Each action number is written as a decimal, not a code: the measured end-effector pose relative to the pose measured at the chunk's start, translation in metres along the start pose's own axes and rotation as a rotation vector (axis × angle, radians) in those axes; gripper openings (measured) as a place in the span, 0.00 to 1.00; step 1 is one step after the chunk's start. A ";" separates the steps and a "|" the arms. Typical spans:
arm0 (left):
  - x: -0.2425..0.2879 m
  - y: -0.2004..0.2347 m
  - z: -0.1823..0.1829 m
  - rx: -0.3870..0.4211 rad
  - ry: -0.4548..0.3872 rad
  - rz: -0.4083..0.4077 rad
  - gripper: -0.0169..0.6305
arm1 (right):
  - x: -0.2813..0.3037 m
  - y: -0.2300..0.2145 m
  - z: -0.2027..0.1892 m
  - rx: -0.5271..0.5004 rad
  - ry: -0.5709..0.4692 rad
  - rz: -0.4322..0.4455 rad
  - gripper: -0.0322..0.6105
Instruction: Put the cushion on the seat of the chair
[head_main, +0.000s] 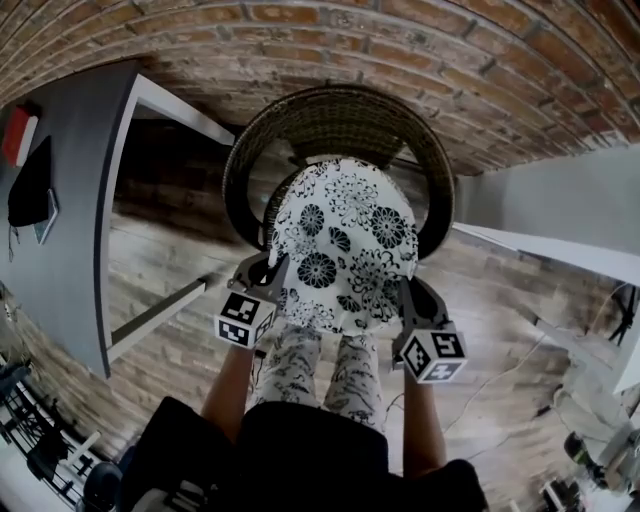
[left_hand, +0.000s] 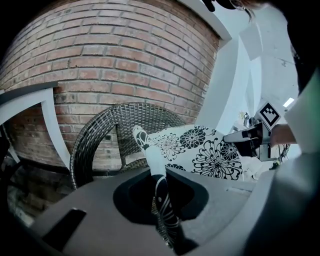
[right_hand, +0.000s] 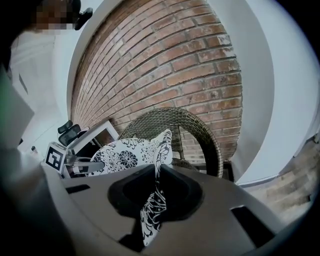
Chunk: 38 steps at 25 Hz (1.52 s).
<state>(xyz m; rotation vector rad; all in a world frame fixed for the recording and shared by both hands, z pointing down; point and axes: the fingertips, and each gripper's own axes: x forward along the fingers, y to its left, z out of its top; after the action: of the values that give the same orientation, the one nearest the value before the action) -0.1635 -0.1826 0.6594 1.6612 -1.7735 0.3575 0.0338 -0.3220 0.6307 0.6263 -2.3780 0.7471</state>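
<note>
Floral cushion (head_main: 345, 245) up in air, over seat of wicker chair (head_main: 330, 112), seemingly not yet resting on it. Left edge pinched by left gripper (head_main: 270, 272), right edge by right gripper (head_main: 408, 298), both jaw pairs clamped on fabric. Step in hand, by judgement: bringing cushion over seat. Next: lower flat inside curved backrest, then open both. Brick wall (head_main: 300, 40) behind.

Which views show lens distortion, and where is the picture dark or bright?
Head view: fisheye curves the brick wall into an arc; the cushion is evenly lit. Left gripper view: dark foreground, bright white wall. Right gripper view: black corners, bulging brick wall.
</note>
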 end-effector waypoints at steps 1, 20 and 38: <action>0.001 0.001 -0.002 -0.002 0.003 0.001 0.05 | 0.002 -0.001 -0.002 0.003 0.002 0.001 0.10; 0.026 0.008 -0.033 -0.023 0.056 0.030 0.05 | 0.031 -0.016 -0.026 0.015 0.043 0.019 0.10; 0.043 0.010 -0.050 -0.041 0.108 0.035 0.05 | 0.050 -0.029 -0.045 0.055 0.075 0.034 0.10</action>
<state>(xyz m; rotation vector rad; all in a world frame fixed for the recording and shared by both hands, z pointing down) -0.1572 -0.1840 0.7258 1.5550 -1.7203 0.4154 0.0302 -0.3284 0.7036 0.5711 -2.3112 0.8387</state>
